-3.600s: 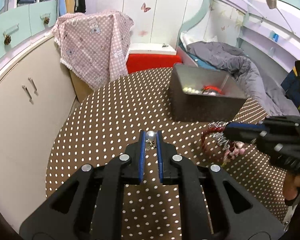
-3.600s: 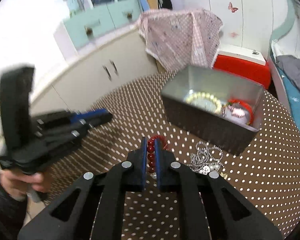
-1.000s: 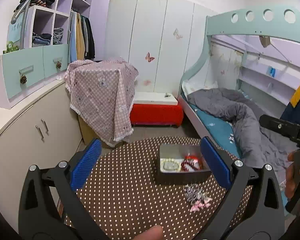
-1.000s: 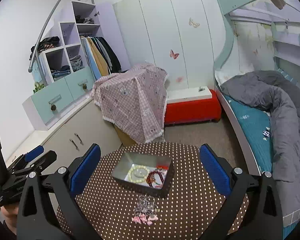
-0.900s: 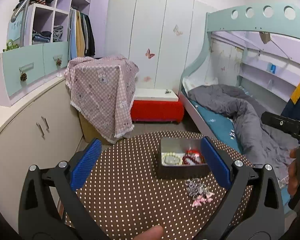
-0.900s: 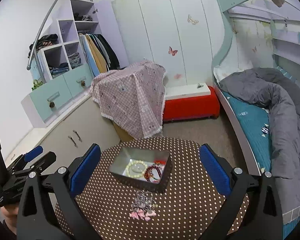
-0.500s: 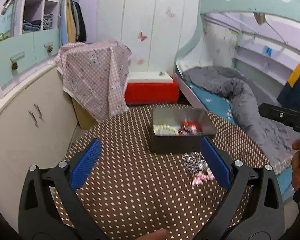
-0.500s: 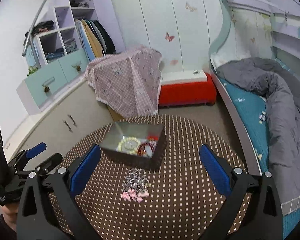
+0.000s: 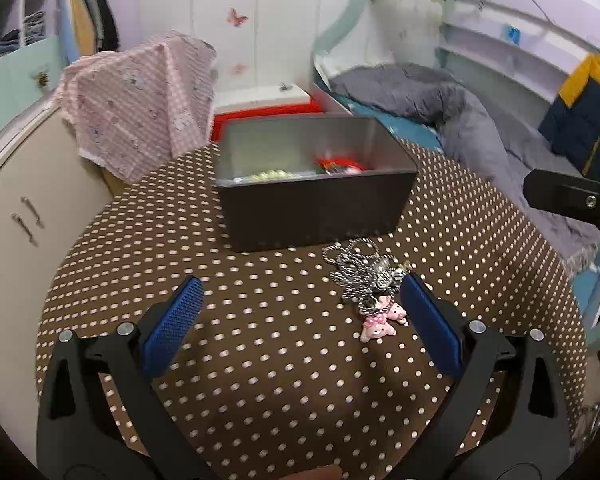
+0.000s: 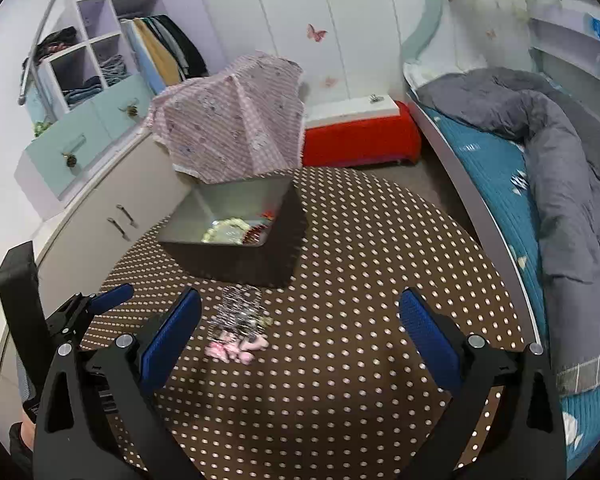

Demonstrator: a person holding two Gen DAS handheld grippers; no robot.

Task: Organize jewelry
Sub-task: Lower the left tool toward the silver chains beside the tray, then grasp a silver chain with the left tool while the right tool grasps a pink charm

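Note:
A dark metal box [image 9: 316,196] stands on the round brown polka-dot table [image 9: 260,360]; it holds a pale bead bracelet [image 9: 268,176] and red beads [image 9: 340,164]. In front of it lies a silver chain with pink charms [image 9: 370,288]. My left gripper [image 9: 300,328] is open and empty, low over the table, its right finger beside the chain. My right gripper [image 10: 300,332] is open and empty above the table; the box [image 10: 236,232] and the chain [image 10: 240,320] lie to its left, near its left finger. The left gripper also shows in the right wrist view [image 10: 92,304].
A pink checked cloth [image 10: 232,116] drapes a cabinet behind the table. A red and white bench [image 10: 360,128] stands beyond. A bed with a grey duvet [image 10: 560,152] runs along the right. Cream cupboards [image 9: 16,208] are at the left.
Both grippers, once shut on jewelry, opened empty and rose high. Over the last second both have come down and closer to the table, toward the chain in front of the box.

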